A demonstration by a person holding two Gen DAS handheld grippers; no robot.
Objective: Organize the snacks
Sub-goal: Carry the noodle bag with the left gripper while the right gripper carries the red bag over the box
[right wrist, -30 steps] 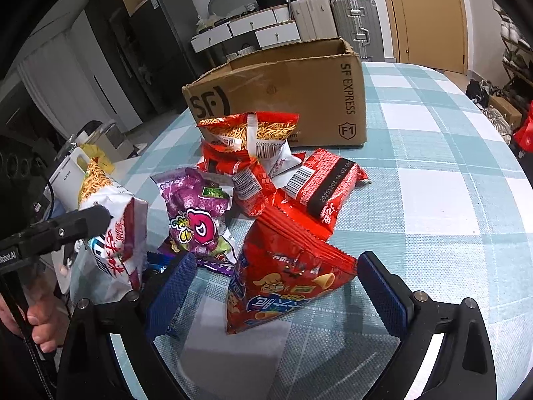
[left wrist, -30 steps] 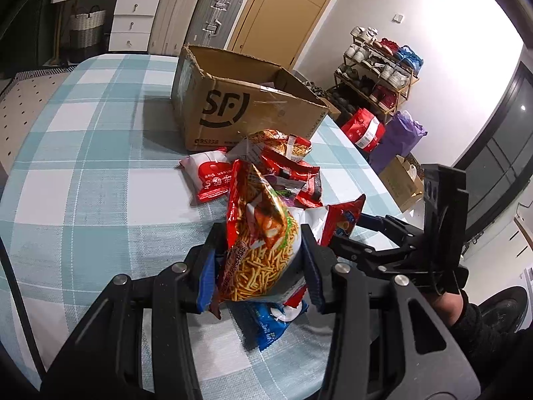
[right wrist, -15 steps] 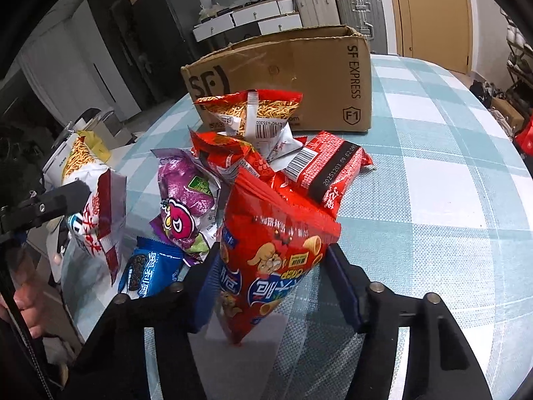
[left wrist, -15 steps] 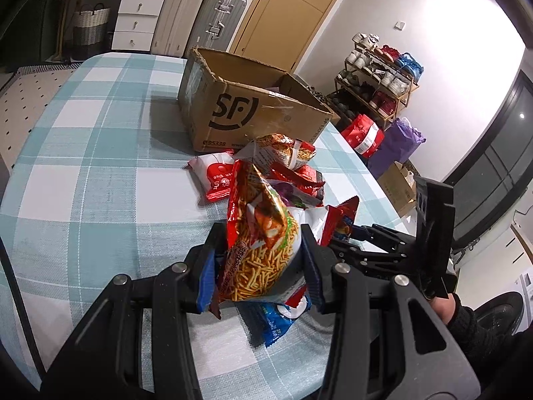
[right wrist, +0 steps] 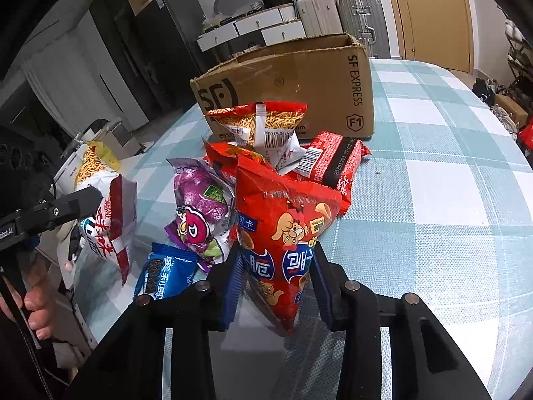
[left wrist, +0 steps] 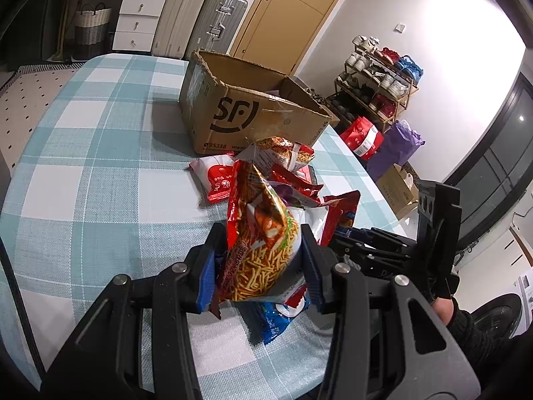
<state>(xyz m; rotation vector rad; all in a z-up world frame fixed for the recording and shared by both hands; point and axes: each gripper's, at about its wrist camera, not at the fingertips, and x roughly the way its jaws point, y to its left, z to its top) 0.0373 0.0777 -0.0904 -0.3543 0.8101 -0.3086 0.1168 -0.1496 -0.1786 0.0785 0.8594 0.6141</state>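
Observation:
My left gripper (left wrist: pixel 258 263) is shut on a noodle-snack bag (left wrist: pixel 261 240), held above the checked table; the same bag shows at the left of the right wrist view (right wrist: pixel 103 206). My right gripper (right wrist: pixel 276 283) is shut on a red chip bag (right wrist: pixel 283 230), lifted off the cloth. A pile of snack bags lies between us and the open SF cardboard box (left wrist: pixel 246 110) (right wrist: pixel 293 80): a purple bag (right wrist: pixel 200 206), a blue cookie pack (right wrist: pixel 168 275), a red noodle pack (right wrist: pixel 333 163) and a noodle-snack bag (right wrist: pixel 263 123).
The table's right edge (left wrist: pixel 383 196) drops off near shopping bags (left wrist: pixel 364 138) and a shoe rack (left wrist: pixel 376 80). Suitcases (left wrist: pixel 200 16) and drawers stand beyond the far end. Bare tablecloth stretches left of the pile (left wrist: pixel 93 166) and right of it (right wrist: pixel 449 183).
My right gripper closed on the red chip bag and lifted it upright off the table. My left gripper keeps holding the noodle-snack bag and has shifted slightly.

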